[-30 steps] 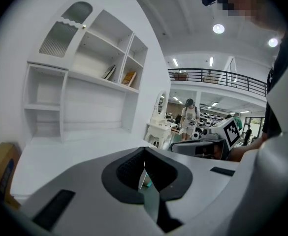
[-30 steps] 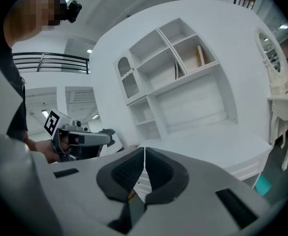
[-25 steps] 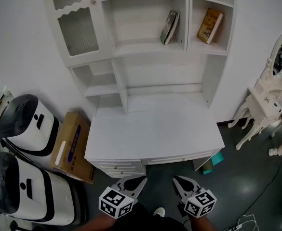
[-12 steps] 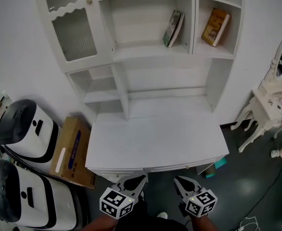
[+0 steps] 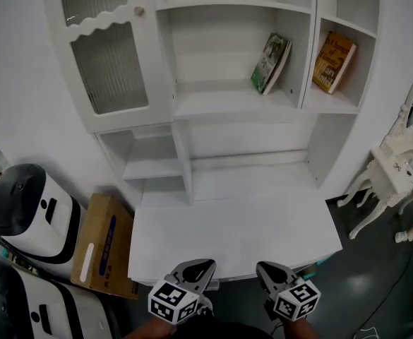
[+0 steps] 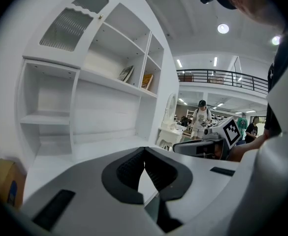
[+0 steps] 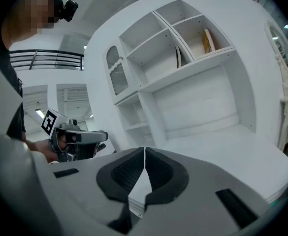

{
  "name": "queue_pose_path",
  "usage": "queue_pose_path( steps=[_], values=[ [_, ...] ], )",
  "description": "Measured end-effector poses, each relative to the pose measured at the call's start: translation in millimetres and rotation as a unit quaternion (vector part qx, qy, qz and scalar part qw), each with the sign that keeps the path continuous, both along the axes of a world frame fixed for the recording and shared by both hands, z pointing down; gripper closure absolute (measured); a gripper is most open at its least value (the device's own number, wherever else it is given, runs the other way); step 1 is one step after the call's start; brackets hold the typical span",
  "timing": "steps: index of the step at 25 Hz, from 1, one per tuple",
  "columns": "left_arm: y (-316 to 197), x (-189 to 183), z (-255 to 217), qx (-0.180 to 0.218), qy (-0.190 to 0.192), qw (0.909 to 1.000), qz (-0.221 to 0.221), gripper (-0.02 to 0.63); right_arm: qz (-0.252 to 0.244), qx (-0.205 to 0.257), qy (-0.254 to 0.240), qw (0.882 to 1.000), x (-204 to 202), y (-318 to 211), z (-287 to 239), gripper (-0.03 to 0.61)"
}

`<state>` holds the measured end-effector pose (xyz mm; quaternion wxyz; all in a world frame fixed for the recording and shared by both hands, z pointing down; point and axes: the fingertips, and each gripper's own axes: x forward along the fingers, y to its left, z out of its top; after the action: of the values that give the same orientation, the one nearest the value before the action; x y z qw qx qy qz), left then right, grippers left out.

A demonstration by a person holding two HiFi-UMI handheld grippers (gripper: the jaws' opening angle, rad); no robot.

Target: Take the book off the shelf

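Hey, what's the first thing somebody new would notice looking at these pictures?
The big white hutch desk fills the head view, with two books on its upper shelf: a green book leaning in the middle compartment and an orange book leaning in the compartment to its right. At the bottom edge, the left gripper and right gripper sit side by side before the desk, both shut and empty.
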<state>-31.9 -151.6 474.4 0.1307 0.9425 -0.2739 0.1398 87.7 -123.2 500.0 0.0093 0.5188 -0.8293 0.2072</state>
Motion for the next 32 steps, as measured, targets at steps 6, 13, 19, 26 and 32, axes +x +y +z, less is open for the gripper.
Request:
queue_pose_path(
  steps=[6,13,19,26,32],
  values=[
    [-59.5,-8.8,-15.0,0.012,0.007,0.9996,0.026,0.603,0.031,0.012,0.015,0.999,-5.1,-55.2,-14.5,0.549],
    [-115.3,-16.7,-29.2,0.037,0.007,0.9978,0.054,0.603,0.071,0.059,0.032,0.995,3.3,-120.5,-56.2,0.549],
    [-137.6,-15.0,-26.0,0.031,0.003,0.9978,0.058,0.603,0.103,0.124,0.040,0.986,38.5,-178.7,-145.1,0.548],
    [-145.9,-7.2,-26.7,0.024,0.014,0.9991,0.032,0.603,0.147,0.185,0.070,0.969,81.2,-249.5,-256.1,0.548],
    [-141.8,1.8,-21.5,0.014,0.017,0.9996,0.017,0.603,0.188,0.186,0.071,0.962,119.4,-325.6,-303.7,0.546]
  ],
)
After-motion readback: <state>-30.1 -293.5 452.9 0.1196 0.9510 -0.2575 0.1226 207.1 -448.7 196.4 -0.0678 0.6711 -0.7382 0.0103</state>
